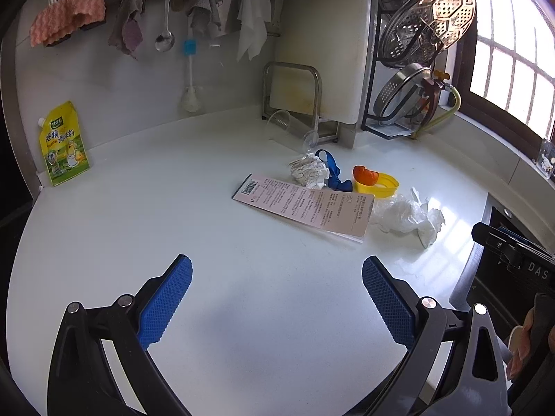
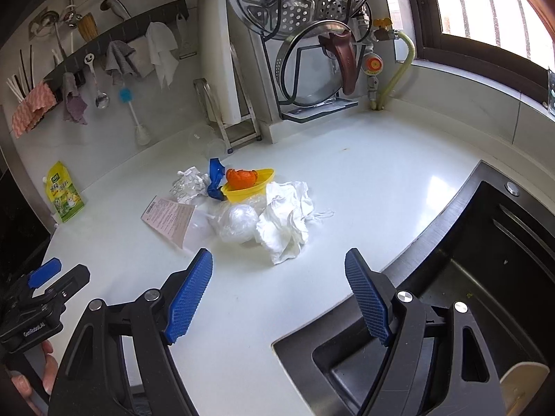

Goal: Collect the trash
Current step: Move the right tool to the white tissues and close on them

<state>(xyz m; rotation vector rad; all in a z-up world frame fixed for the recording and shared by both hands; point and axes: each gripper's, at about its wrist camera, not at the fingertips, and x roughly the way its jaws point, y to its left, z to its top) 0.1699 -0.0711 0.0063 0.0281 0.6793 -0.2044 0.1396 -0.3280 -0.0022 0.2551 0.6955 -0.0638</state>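
A heap of trash lies mid-counter: a pink printed card (image 1: 305,206) (image 2: 169,220), a crumpled patterned paper (image 1: 309,172) (image 2: 189,184), a blue strap (image 1: 333,171) (image 2: 215,176), a yellow lid (image 1: 380,183) (image 2: 248,185) with orange peel (image 1: 365,175) (image 2: 241,177), clear plastic wrap (image 2: 237,223) and a crumpled white tissue (image 1: 412,218) (image 2: 286,225). My left gripper (image 1: 277,270) is open and empty above bare counter, short of the card. My right gripper (image 2: 279,260) is open and empty, just before the tissue, at the sink's edge.
A dark sink (image 2: 468,277) lies to the right. A yellow seasoning pouch (image 1: 64,145) (image 2: 64,192) leans on the wall at left. A cutting board stand (image 1: 293,93), a clear cup (image 1: 277,121) and a pot-lid rack (image 2: 312,45) stand behind. Cloths and utensils hang above.
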